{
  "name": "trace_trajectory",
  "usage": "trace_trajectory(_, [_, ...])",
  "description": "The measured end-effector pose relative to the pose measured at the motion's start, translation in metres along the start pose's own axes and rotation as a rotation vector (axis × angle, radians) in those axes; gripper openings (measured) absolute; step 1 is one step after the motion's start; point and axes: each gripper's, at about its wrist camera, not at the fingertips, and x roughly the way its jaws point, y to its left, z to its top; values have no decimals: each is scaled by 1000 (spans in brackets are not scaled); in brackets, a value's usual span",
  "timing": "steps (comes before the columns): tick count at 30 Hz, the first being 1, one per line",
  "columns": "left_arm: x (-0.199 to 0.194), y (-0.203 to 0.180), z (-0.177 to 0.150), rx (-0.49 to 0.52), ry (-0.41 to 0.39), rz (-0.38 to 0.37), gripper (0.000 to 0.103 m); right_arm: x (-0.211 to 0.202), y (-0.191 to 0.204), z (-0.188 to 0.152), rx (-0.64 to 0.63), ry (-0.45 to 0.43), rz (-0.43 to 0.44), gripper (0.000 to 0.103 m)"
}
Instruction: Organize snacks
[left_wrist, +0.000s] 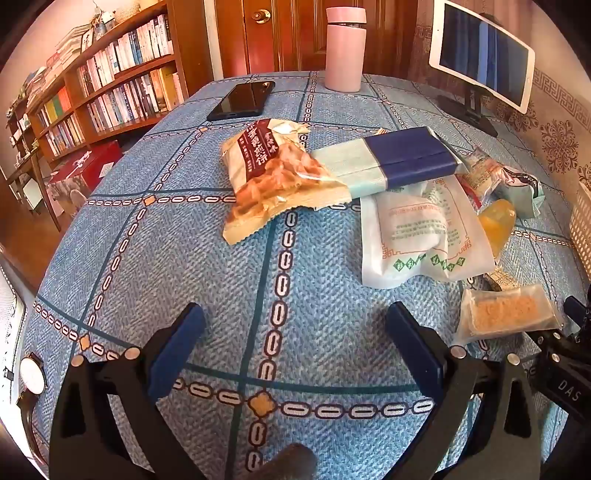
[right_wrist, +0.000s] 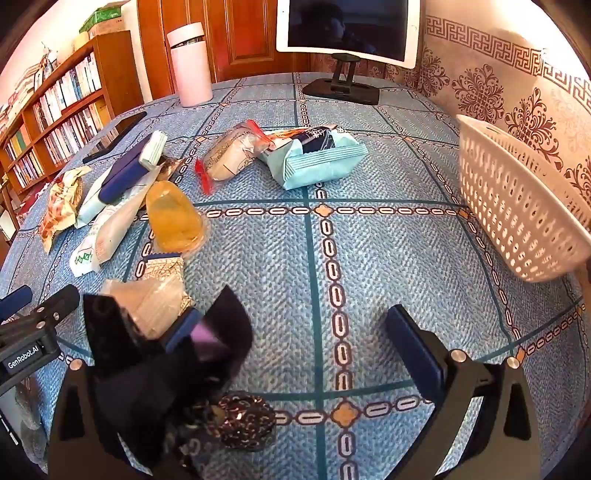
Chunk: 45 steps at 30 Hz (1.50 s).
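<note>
**A:** What have I got on the left side?

**B:** I see the left gripper hovering low over the blue patterned tablecloth with its jaws spread wide and nothing between them. Ahead of it lies the brown-and-cream cracker bag, and just to its right the long navy-and-mint packet rests with one end on that bag. In front of the packet sits the white pouch with green print, partly under it.

**A:** And the right?

**B:** The right gripper is also wide open. A black wrapper sits against its left finger, but I can't tell whether it is held or only lying there. A dark patterned sweet lies on the cloth below it.

**A:** Where are the other snacks?

**B:** From the right wrist I see the orange jelly cup standing upside down left of centre, the red-ended roll farther back touching the mint-green biscuit pack, and a clear bag of crumbly bars near the left gripper's right finger.

**A:** The basket?

**B:** The white perforated basket is at the right edge by the wall, well apart from the snacks. A pink flask, a phone and a tablet on a stand sit at the far end.
</note>
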Motion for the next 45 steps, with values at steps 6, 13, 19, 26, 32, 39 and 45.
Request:
trace_trajectory(6, [0, 0, 0, 0, -1, 2, 100, 0, 0, 0, 0, 1, 0, 98])
trace_trajectory(13, [-3, -2, -2, -4, -2, 6, 100, 0, 0, 0, 0, 2, 0, 98])
trace_trajectory(19, [-7, 1, -1, -6, 2, 6, 100, 0, -1, -1, 7, 2, 1, 98])
trace_trajectory(26, [-10, -1, -9, 45, 33, -30, 100, -10, -38, 2, 145, 33, 304, 98])
trace_trajectory(32, [-19, -1, -21, 79, 30, -49, 100, -16, -78, -13, 276, 62, 647, 98])
trace_trajectory(39, [-22, -2, -27, 91, 26, -60, 100, -68, -59, -38, 1, -87, 281, 98])
trace_trajectory(45, [-22, -2, -25, 91, 24, -62, 100, -61, -35, -46, -110, -30, 166, 98])
